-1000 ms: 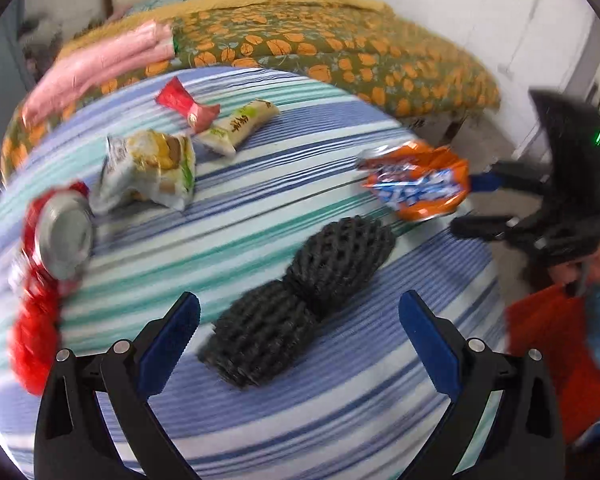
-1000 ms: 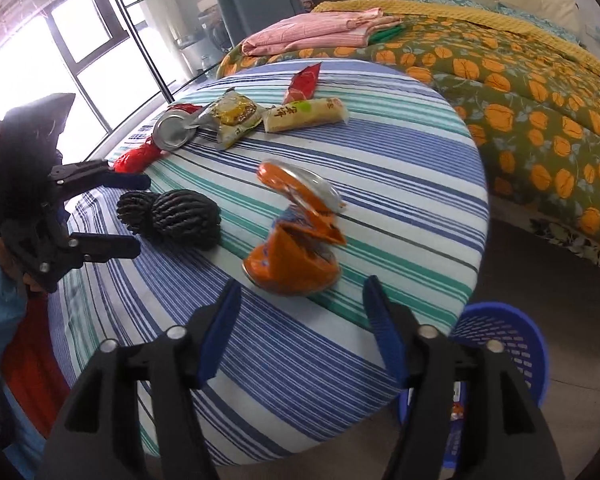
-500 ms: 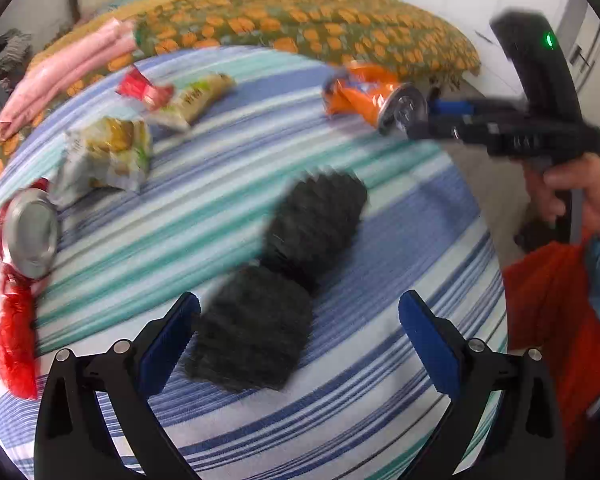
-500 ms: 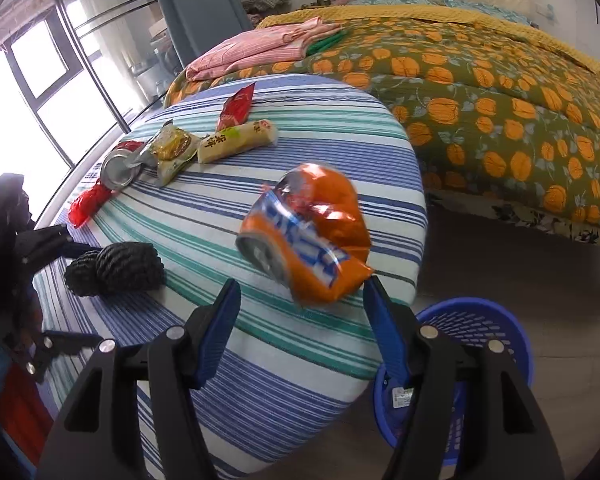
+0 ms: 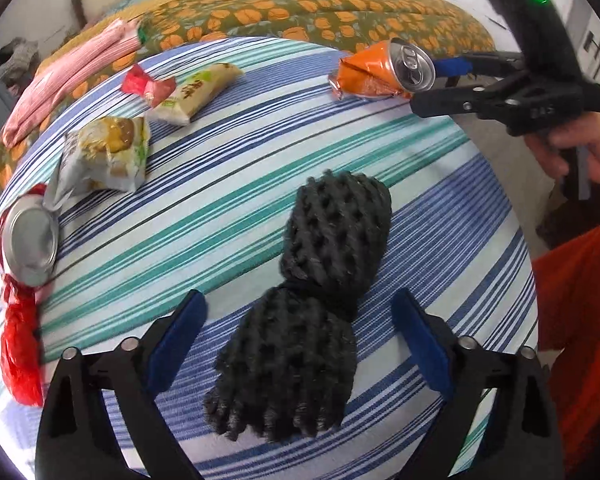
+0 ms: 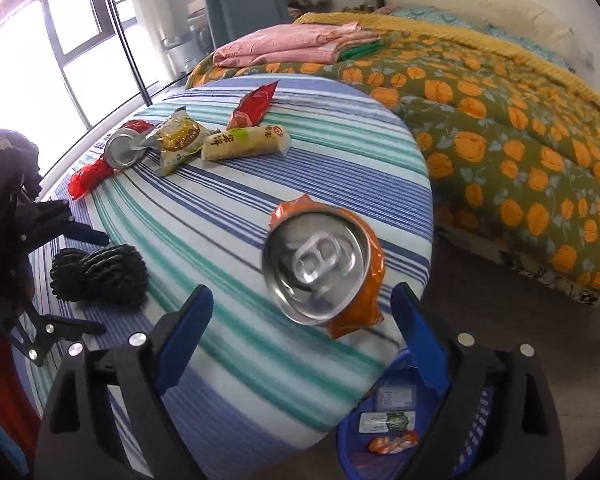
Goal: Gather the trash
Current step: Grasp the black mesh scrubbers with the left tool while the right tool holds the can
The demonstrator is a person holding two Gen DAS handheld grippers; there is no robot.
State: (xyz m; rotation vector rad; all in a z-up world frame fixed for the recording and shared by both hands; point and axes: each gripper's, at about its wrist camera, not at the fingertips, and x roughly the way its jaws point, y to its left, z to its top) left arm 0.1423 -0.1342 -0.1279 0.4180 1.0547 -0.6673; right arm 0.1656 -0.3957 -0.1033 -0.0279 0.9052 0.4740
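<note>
The blue basket [image 6: 350, 438] is largely hidden behind the right gripper [image 6: 302, 326], below the edge of the striped table [image 6: 228, 216]; three small wrappers are made out inside it. On the table are counted one black foam net [image 5: 320, 300], one silver-ended can [image 5: 30, 240], and four wrappers. The crushed orange can [image 6: 320, 266] is seen between the right gripper's opening jaws, at the table's edge above the basket; pad contact cannot be told. The left gripper [image 5: 298, 340] is held wide, its jaws closing astride the net, untouched.
</note>
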